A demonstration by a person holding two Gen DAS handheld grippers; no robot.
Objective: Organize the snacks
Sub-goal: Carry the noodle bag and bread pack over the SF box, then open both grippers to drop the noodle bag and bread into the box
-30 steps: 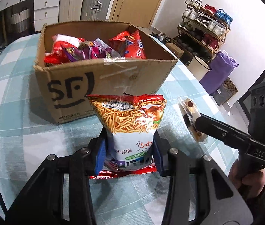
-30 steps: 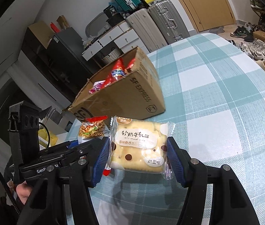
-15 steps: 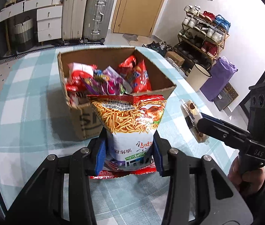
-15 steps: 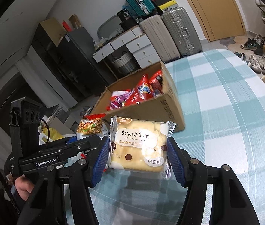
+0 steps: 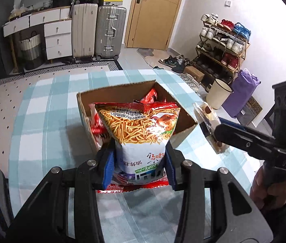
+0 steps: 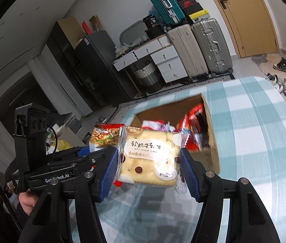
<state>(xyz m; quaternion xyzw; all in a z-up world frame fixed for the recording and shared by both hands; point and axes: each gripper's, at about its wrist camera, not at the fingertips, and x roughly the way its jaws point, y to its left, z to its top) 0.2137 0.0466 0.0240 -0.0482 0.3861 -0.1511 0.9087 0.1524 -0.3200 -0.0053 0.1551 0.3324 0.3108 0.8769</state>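
My left gripper (image 5: pixel 139 167) is shut on a red and white bag of fried noodle snack (image 5: pixel 139 133), held upside down above the near edge of the open cardboard box (image 5: pixel 185 119). The box holds several red snack packs (image 5: pixel 151 96). My right gripper (image 6: pixel 149 174) is shut on a clear-wrapped nougat cracker pack (image 6: pixel 149 162), held above the table just short of the box (image 6: pixel 209 149). The right gripper and its pack (image 5: pixel 209 127) show at the right of the left wrist view; the left gripper and noodle bag (image 6: pixel 104 137) show at the left of the right wrist view.
The box sits on a table with a teal and white checked cloth (image 5: pixel 47 109). Beyond the table are suitcases (image 5: pixel 98 30), white drawers (image 5: pixel 58 38), a shoe rack (image 5: pixel 222 42), a white bin (image 5: pixel 219 96) and a wooden door (image 5: pixel 157 12).
Both grippers have risen and moved forward with their packs. The box now lies lower in both views and its inside shows from above.
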